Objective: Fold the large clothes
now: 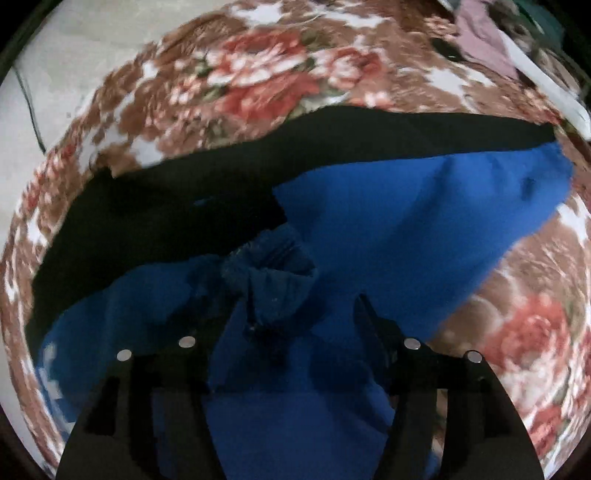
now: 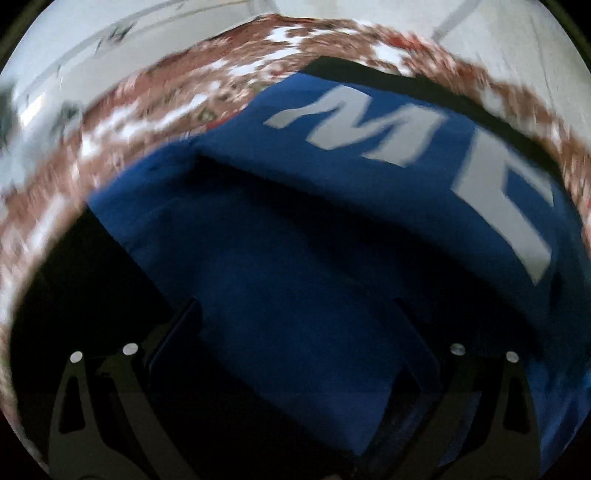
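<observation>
Floral blanket (image 1: 280,74) runs out past the blue garment (image 1: 406,221) on every side, so plenty of room. Garment's far edge overlaps black cloth (image 1: 147,221). Left tool (image 1: 291,328) and right tool (image 2: 299,314) both gape, pinching nothing.

Blue garment (image 1: 388,221) with white letters (image 2: 354,122), partly folded, black part (image 1: 166,206) behind, flat on floral cover

1. Floral blanket (image 1: 266,77), brown with red roses and white patches, covers the supporting surface.
2. Blue garment (image 1: 406,221) with black panel (image 1: 147,221) lies spread on it.
3. Other clothes (image 1: 484,33) heaped at far edge.
</observation>
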Demonstrator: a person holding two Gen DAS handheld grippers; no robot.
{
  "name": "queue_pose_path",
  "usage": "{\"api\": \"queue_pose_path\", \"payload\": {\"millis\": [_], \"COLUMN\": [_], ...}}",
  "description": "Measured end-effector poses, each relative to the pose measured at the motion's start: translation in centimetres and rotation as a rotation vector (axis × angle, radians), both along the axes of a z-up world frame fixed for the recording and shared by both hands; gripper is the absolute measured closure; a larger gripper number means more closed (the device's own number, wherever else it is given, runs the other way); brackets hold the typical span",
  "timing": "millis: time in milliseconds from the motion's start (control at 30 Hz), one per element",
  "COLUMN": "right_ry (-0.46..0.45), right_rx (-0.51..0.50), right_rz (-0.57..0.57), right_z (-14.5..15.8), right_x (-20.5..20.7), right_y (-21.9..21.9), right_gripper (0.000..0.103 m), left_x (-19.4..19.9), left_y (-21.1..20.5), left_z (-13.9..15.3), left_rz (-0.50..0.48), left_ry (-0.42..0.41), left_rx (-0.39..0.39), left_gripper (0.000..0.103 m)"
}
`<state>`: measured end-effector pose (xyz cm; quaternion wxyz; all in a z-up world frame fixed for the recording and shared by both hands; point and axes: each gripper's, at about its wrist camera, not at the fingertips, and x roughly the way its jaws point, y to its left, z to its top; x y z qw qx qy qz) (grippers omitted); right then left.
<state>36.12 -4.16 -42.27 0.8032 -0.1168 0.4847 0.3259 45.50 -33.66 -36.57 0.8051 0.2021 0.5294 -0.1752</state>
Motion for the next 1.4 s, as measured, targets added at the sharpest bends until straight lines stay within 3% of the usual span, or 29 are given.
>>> {"api": "queue_pose_path", "payload": {"millis": [167,233,300,367,433,600,667,733,833,1000,1133,1267,1400], "right_ry": [-0.068,-0.065,-0.069,-0.061,-0.032,-0.031,-0.038,-0.004,0.017,0.011,0.119,0.087,0.122], "right_rx": [-0.102,-0.133,-0.161,-0.196,-0.175,-0.197,-0.189,-0.168,-0.215,-0.362,-0.242,-0.223,-0.084], "right_rz": [-0.131,-0.196,-0.246,-0.302,-0.354,-0.497,-0.536,-0.57,-0.608,-0.56,-0.648,-0.619,-0.636], "right_z": [2.5,3.0,3.7,4.3,4.8,5.4,5.3,4.4,2.7,0.5,0.3,2.8,4.4], "right_x": [2.0,2.8,3.5,4.6,5.9,10.8,12.3,13.6,14.0,13.9,14.2,14.3,15.3], "right_y": [-2.9,-5.5,-8.7,-12.6,-16.2,-21.0,-21.5,-21.8,-22.8,-24.0,-29.6,-30.6,-31.2], "right_gripper": [0.005,0.005,0.005,0.005,0.005,0.005,0.005,0.005,0.005,0.005,0.005,0.005,0.005], "left_x": [0.5,0.9,1.1,1.5,1.9,2.6,2.2,1.9,1.7,1.4,0.6,-0.2,-0.8], "left_y": [4.0,7.5,13.6,18.9,24.7,38.9,42.4,44.0,43.9,43.5,44.9,45.8,45.1], "left_z": [8.3,11.8,15.3,16.2,15.2,5.4,2.3,0.8,-0.2,-3.4,-4.4,-3.8,-2.4], "left_rz": [0.031,0.04,0.085,0.122,0.179,0.421,0.463,0.482,0.473,0.432,0.417,0.427,0.424], "left_ry": [-0.107,-0.131,-0.172,-0.161,-0.135,-0.02,0.024,0.043,0.028,0.036,0.0,-0.002,-0.014], "left_rx": [0.013,-0.001,-0.025,-0.074,-0.111,0.045,0.044,-0.014,-0.071,-0.001,0.016,-0.016,-0.082], "left_gripper": [0.032,0.032,0.022,0.015,0.013,0.014,0.015,0.015,0.014,0.013,0.012,0.013,0.013]}}
